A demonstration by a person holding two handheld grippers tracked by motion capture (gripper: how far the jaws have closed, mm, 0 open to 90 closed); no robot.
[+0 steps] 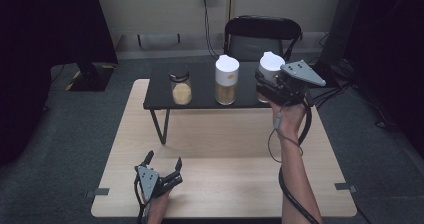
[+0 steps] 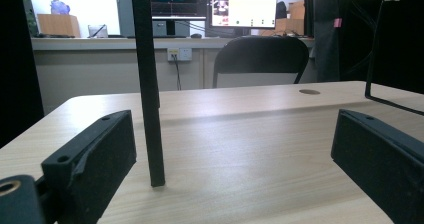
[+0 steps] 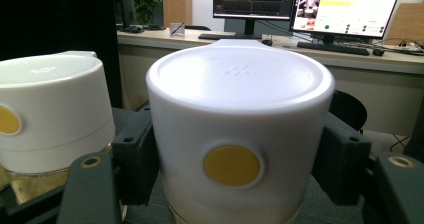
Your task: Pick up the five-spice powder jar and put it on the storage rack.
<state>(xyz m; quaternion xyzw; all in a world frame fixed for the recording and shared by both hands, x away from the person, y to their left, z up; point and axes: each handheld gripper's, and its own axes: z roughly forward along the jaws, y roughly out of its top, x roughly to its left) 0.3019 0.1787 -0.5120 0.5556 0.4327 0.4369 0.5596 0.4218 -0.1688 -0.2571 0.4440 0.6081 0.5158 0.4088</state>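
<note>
Three jars stand in a row on a low black stand (image 1: 201,95) on the wooden table (image 1: 220,149). The right-hand jar (image 1: 270,64) has a white lid with a yellow dot (image 3: 240,94), and my right gripper (image 1: 264,86) (image 3: 240,164) is shut on it just below the lid, one jaw on each side. The middle jar (image 1: 226,79) (image 3: 50,104) also has a white lid and holds brownish grains. A glass jar with a black lid (image 1: 181,86) is at the left. My left gripper (image 1: 164,160) (image 2: 235,149) rests open near the table's front edge, with nothing between its jaws.
A leg of the black stand (image 2: 150,84) rises right in front of the left gripper. A black chair (image 1: 262,36) stands behind the table. Bare wood lies between the stand and the front edge. Dark screens flank the area on both sides.
</note>
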